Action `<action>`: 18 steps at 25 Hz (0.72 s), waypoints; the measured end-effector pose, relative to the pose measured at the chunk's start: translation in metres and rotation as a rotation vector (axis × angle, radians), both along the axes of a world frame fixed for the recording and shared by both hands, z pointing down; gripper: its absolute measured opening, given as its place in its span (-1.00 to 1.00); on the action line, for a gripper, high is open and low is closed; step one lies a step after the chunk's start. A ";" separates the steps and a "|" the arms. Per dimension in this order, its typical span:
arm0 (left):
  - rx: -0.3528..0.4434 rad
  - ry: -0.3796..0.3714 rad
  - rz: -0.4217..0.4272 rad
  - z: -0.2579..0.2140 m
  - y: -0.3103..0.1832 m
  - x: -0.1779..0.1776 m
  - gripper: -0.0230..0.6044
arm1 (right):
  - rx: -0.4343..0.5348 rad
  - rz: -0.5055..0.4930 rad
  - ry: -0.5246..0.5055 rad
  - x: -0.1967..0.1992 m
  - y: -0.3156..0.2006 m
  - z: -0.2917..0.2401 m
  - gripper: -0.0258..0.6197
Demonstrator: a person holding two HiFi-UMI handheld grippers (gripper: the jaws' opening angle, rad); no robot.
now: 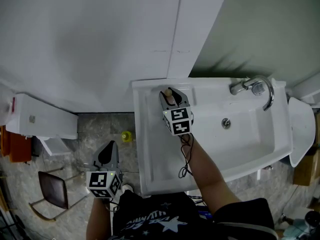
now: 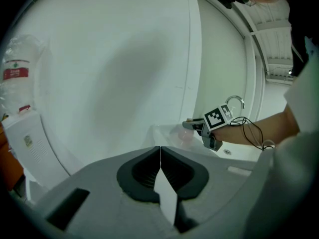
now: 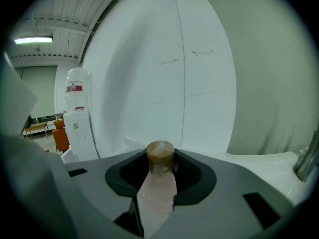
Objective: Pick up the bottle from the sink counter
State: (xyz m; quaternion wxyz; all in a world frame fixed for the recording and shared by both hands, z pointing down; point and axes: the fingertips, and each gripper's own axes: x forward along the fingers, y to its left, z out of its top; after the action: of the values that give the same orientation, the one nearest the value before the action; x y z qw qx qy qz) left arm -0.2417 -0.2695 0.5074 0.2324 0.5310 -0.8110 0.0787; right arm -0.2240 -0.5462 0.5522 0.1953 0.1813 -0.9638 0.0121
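A pale pink bottle (image 3: 158,188) with a brown round cap (image 3: 160,156) stands upright at the back left corner of the white sink counter (image 1: 143,139). My right gripper (image 3: 159,176) is shut on the bottle's body, with the cap rising above the jaws. From the head view only the cap of the bottle (image 1: 169,92) shows between the fingers of the right gripper (image 1: 169,99). My left gripper (image 1: 108,151) hangs low over the floor left of the sink, shut and holding nothing. In the left gripper view its jaws (image 2: 160,156) meet, with the pinkish bottle (image 2: 185,134) far ahead.
A chrome faucet (image 1: 254,86) curves over the basin (image 1: 250,134) at the right. A white wall panel runs behind the sink. On the floor to the left are a white water dispenser (image 1: 42,118), a dark chair (image 1: 52,190) and a small yellow object (image 1: 127,136).
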 end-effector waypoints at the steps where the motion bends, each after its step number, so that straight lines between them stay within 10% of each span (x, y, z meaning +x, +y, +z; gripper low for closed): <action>1: 0.002 -0.002 0.000 -0.001 0.001 0.000 -0.86 | 0.014 -0.001 0.007 0.001 0.002 -0.001 -0.49; 18: 0.107 -0.006 0.135 -0.030 0.045 0.009 -0.86 | 0.027 0.112 -0.054 0.057 0.074 -0.075 -0.49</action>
State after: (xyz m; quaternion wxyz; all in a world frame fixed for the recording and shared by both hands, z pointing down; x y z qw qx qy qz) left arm -0.2326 -0.2243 0.4777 0.1952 0.5959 -0.7772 0.0524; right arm -0.1670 -0.4717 0.4776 0.1655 0.2371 -0.9572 0.0152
